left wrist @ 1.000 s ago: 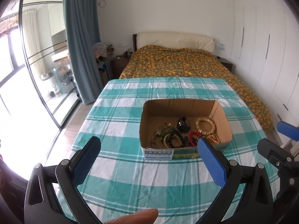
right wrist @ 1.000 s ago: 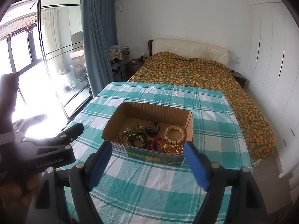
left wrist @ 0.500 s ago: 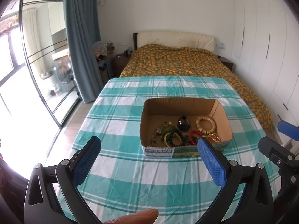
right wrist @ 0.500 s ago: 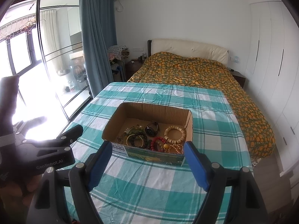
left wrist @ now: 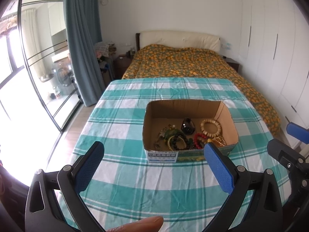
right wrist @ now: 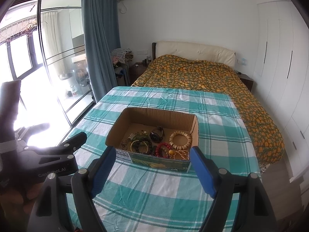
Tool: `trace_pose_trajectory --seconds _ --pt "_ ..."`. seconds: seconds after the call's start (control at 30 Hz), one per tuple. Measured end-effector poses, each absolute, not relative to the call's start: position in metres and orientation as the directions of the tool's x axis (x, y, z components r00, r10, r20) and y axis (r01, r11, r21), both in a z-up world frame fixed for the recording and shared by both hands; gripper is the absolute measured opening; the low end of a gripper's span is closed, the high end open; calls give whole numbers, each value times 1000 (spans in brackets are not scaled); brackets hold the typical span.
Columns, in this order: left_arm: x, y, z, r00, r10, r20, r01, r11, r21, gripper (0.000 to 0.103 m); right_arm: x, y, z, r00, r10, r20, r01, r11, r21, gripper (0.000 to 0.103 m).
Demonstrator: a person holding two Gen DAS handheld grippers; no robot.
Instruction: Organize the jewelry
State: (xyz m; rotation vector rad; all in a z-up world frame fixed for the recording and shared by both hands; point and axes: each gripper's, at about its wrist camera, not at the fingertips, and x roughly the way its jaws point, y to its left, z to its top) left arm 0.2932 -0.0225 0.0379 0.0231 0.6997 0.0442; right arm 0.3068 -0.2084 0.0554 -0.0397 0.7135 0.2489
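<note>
An open cardboard box (left wrist: 190,155) (right wrist: 154,161) stands in the middle of a table under a green-and-white checked cloth (left wrist: 119,123) (right wrist: 218,127). Inside lie a beige bead bracelet (left wrist: 210,127) (right wrist: 180,139), a red bead bracelet (left wrist: 199,140) (right wrist: 163,149), a dark watch (left wrist: 187,126) (right wrist: 156,134), gold beads and a tangle of greenish pieces. My left gripper (left wrist: 154,163) is open, short of the box's front wall, holding nothing. My right gripper (right wrist: 152,164) is open too, just before the box, empty.
A bed (left wrist: 183,63) with an orange patterned cover lies beyond the table's far edge. A blue curtain (left wrist: 81,38) and glass doors stand at the left, white wardrobes (left wrist: 270,48) at the right. A fingertip (left wrist: 139,225) shows at the bottom of the left wrist view.
Both views have crept slightly; the box sits a little nearer in the right wrist view. Both grippers stay open and empty.
</note>
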Motion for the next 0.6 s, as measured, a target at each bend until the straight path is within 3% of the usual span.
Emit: trace_pose_trajectory --seconds 0.6 --pt "294 -23 39 761 48 -646 -35 999 33 103 303 -209 57 728 224 -648 -250 967 53 80"
